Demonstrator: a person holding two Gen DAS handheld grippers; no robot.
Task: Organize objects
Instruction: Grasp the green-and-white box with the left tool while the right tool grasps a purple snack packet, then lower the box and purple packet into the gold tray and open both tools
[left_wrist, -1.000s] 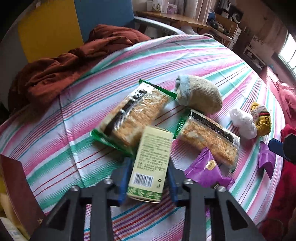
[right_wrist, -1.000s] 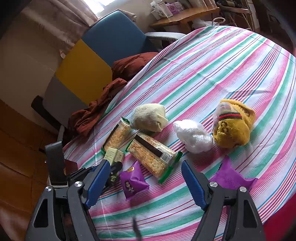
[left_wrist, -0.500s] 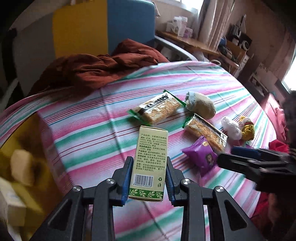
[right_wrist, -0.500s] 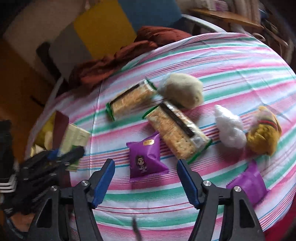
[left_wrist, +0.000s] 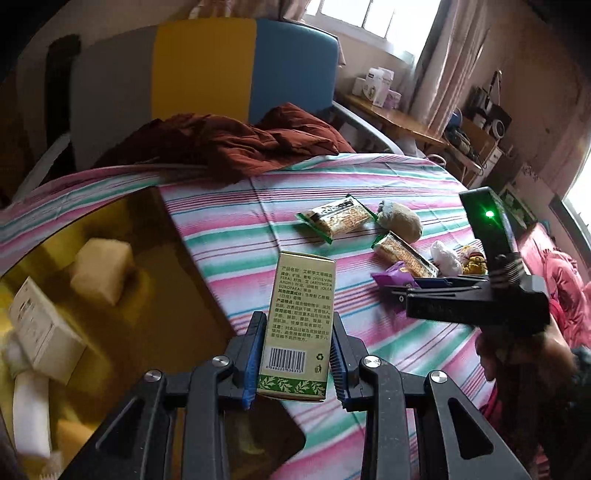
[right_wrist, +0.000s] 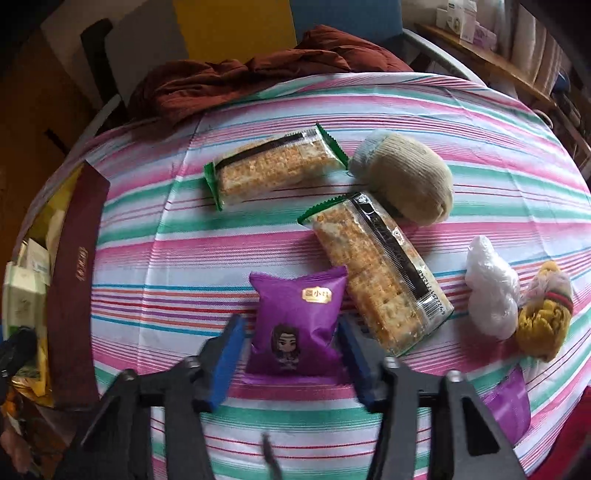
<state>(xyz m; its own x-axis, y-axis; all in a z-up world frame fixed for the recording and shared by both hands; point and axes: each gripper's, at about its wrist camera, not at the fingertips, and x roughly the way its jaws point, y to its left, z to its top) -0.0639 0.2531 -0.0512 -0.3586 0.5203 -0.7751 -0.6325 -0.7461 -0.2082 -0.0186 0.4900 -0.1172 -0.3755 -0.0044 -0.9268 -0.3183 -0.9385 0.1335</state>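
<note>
A: The left gripper is clamped on a green-and-gold carton, blue pads pressed to its two long sides. The right gripper stands wide, its fingers either side of the purple snack pouch with a gap on each side.

B: What surface, what room?

A: A round table under a pink, green and white striped cloth. Taking the cloth as landmark: beyond its far edge stands a chair with grey, yellow and blue panels, a rust-red blanket draped over that edge, then a wooden desk and curtained windows. Off its left edge sits a yellow-lined box with cartons in it, its maroon flap showing in the right wrist view.

B: On the cloth?

A: Two cracker packs, a beige rolled sock, a white plastic bundle, a mustard sock roll and a second purple pouch near the close edge.

B: Changed since half a second ago?

A: The left gripper has swung left: the box now fills the view's left side. The right gripper has come down around the pouch.

B: How do the two lie?

A: The carton's long axis runs along the fingers, barcode end nearest the camera, held over the cloth's left edge. The pouch lies flat near the cloth's close edge, gold label away from the gripper, touching the nearer cracker pack.
</note>
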